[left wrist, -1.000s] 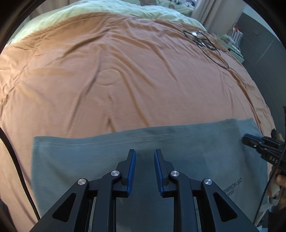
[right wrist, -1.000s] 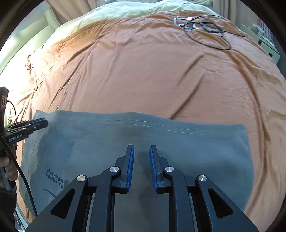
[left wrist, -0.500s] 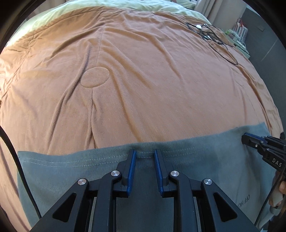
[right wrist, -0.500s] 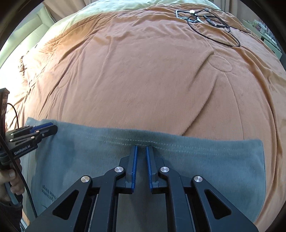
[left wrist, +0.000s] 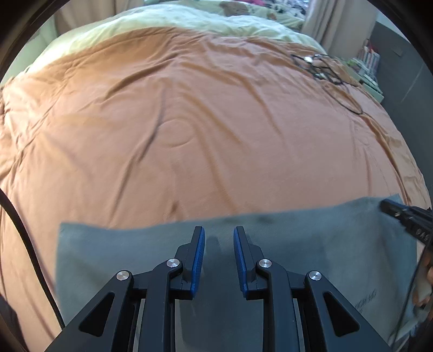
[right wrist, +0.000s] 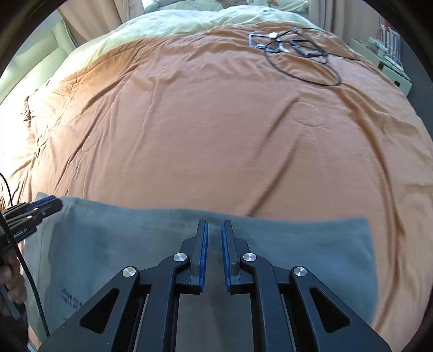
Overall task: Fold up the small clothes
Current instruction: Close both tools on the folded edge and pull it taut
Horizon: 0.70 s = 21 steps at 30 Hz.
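Observation:
A grey garment (left wrist: 311, 243) lies flat on the orange bedspread (left wrist: 216, 121), with small print near one side. My left gripper (left wrist: 217, 230) hovers over its far edge, fingers apart, with cloth showing in the gap but not pinched. At the right edge of that view, the right gripper (left wrist: 400, 214) reaches the cloth's corner. In the right wrist view, the right gripper (right wrist: 214, 223) has its pads nearly together on the far edge of the garment (right wrist: 297, 243). The left gripper (right wrist: 40, 208) shows at the cloth's left corner, held by a hand (right wrist: 10, 276).
A tangle of black cables (right wrist: 297, 54) lies on the bedspread (right wrist: 216, 135) at the far right. A pale green duvet (left wrist: 189, 19) covers the head of the bed. Shelves with books (left wrist: 370, 62) stand beyond the right side. A black cord (left wrist: 27, 243) hangs at the left.
Both grippers came to the garment's far hem, which earlier lay well beyond the fingertips. The right jaws narrowed onto it. The left jaws kept their gap. Both views now tilt up slightly.

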Each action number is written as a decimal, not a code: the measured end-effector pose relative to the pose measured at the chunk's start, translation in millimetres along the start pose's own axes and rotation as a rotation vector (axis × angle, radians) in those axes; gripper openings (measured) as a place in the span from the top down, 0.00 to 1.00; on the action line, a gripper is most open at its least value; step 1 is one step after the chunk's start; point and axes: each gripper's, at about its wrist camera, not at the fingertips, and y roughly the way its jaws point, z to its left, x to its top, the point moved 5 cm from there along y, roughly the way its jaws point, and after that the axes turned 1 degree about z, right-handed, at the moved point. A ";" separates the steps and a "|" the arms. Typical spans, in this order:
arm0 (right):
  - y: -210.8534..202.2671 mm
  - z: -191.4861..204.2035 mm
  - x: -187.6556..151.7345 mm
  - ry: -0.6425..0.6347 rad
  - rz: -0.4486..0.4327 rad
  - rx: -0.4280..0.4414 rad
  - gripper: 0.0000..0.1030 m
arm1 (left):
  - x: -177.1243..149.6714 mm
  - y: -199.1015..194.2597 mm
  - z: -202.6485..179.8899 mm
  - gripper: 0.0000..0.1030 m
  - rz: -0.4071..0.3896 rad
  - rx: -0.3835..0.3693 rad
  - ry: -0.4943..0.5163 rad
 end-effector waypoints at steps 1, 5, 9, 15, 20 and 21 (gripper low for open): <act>-3.7 -4.4 -4.3 0.008 0.005 0.002 0.93 | -4.3 -1.8 7.1 0.77 0.007 0.009 -0.006; -18.6 -23.9 -24.4 0.022 0.026 -0.021 0.93 | -21.3 -8.0 40.7 0.77 0.030 0.058 -0.024; -36.6 -43.9 -40.7 0.022 0.039 -0.050 0.93 | -34.8 -15.7 73.4 0.77 0.053 0.076 -0.072; -57.7 -73.2 -60.2 0.064 0.063 -0.082 0.93 | -52.2 -21.1 105.2 0.77 0.098 0.113 -0.102; -53.7 -88.5 -59.8 0.118 0.074 -0.086 0.93 | -61.3 -8.9 126.0 0.78 0.135 0.119 -0.121; -52.1 -90.3 -58.4 0.122 0.072 -0.090 0.93 | -62.0 -9.6 129.9 0.78 0.129 0.110 -0.133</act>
